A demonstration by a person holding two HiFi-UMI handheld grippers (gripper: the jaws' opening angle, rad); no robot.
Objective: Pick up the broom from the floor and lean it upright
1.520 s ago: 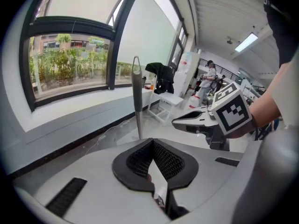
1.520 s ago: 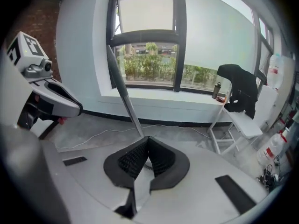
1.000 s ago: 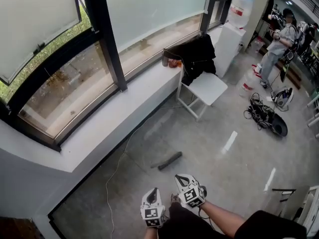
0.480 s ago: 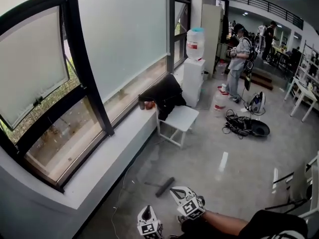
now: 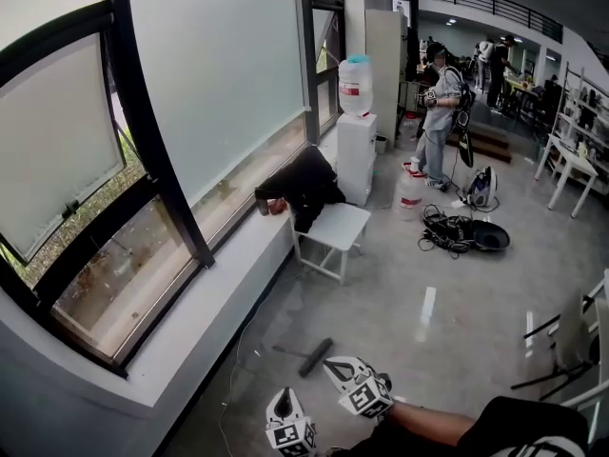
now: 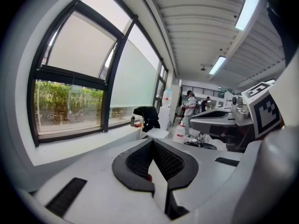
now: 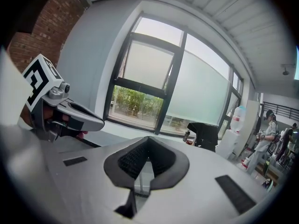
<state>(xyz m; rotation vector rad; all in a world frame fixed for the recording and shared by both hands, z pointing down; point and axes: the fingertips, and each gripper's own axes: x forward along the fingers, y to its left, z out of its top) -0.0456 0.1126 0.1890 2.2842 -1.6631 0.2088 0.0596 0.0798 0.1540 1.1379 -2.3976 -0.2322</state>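
Observation:
The broom (image 5: 314,357) lies flat on the grey floor, a short dark head with a thin handle running off to the left. Both grippers hang low at the bottom of the head view, close above and just short of it. My left gripper (image 5: 284,398) is shut, its black pads meeting at the tips (image 6: 153,141) with nothing held. My right gripper (image 5: 330,364) sits beside it, nearer the broom head, also shut (image 7: 147,139) and empty. Each gripper appears in the other's view: the right gripper (image 6: 224,120) and the left gripper (image 7: 60,111).
A long white window ledge (image 5: 219,284) runs along the left under tall windows. A white chair (image 5: 338,228) draped with a black garment stands beyond the broom, a water dispenser (image 5: 355,141) behind it. Cables (image 5: 457,236) lie on the floor; a person (image 5: 440,112) stands far back.
The head view has tipped up from the floor to take in the room. Both grippers have risen, still side by side and shut. The broom has not moved on the floor.

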